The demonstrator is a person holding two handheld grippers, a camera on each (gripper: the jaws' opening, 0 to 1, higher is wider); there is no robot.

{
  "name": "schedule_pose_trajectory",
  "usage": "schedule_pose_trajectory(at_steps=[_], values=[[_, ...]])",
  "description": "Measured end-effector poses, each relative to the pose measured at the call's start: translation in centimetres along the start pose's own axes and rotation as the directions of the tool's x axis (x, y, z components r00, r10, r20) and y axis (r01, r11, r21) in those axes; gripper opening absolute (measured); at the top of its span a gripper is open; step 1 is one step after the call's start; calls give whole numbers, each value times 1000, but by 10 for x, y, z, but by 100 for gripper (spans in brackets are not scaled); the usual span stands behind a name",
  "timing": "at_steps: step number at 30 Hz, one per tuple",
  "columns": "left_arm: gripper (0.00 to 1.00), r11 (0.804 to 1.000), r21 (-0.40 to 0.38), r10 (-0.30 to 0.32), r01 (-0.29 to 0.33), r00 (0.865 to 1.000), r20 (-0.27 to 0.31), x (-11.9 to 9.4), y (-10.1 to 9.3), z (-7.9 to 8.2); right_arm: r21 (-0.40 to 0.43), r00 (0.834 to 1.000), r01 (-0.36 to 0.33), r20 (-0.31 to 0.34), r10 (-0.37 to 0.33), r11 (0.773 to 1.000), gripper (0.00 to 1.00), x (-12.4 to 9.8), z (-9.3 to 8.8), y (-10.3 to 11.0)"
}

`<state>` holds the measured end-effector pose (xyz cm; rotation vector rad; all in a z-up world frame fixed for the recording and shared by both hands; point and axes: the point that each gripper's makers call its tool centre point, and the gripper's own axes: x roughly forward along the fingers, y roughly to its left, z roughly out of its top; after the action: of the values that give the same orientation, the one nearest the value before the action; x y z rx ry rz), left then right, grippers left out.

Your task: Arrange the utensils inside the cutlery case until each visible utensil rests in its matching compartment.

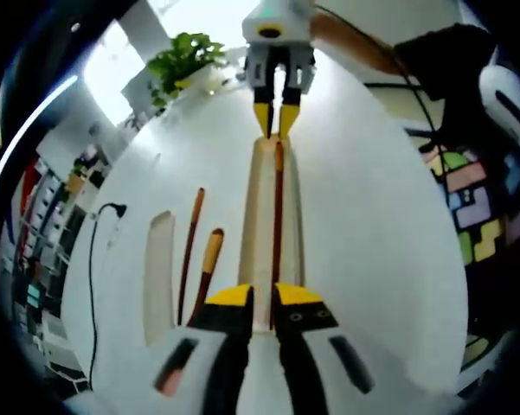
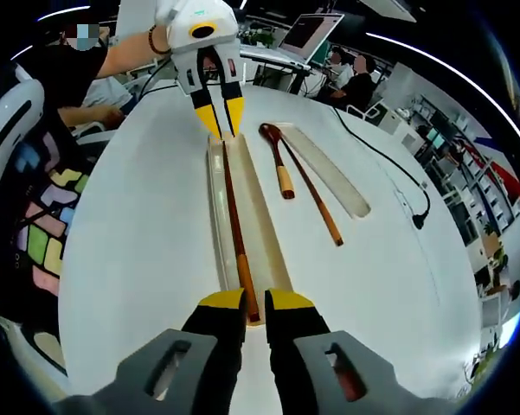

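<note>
A long brown wooden chopstick (image 2: pixel 234 226) lies lengthwise in the pale, narrow cutlery case (image 2: pixel 261 220), running from the right gripper (image 2: pixel 244 299) to the left gripper (image 2: pixel 219 110). Both tongs stand narrowly open over its ends; whether they grip is unclear. Beside them lie a second brown chopstick (image 2: pixel 316 201) and a wooden spoon (image 2: pixel 277 157).

Chopstick (image 2: pixel 236 238) end hidden between the right tongs (image 2: pixel 256 301).

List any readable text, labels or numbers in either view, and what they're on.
None readable.
Laptop screen: lit, content too small to read.
Shelves: items blurred, no legible labels.
Case, chopstick, spoon: no markings visible.
</note>
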<state>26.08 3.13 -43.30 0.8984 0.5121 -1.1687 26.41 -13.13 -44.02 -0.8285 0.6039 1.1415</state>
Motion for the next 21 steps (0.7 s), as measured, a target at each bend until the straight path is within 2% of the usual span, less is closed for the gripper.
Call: schedule_pose_trajectory(at_steps=[4, 9, 16, 21], values=[[9, 1000, -2, 14, -14, 1000, -2, -2, 3, 0, 20, 1000, 18, -1, -18, 1000, 8, -2, 5, -6], [9, 999, 0, 36, -36, 999, -9, -4, 10, 0, 17, 999, 27, 25, -28, 999, 8, -7, 19, -12], [9, 998, -11, 64, -64, 997, -44, -8, 22, -11, 4, 999, 48, 19, -48, 999, 8, -10, 25, -22], [9, 995, -7, 99, -100, 992, -83, -11, 39, -20, 5, 998, 63, 12, -63, 998, 9, -10, 25, -30]])
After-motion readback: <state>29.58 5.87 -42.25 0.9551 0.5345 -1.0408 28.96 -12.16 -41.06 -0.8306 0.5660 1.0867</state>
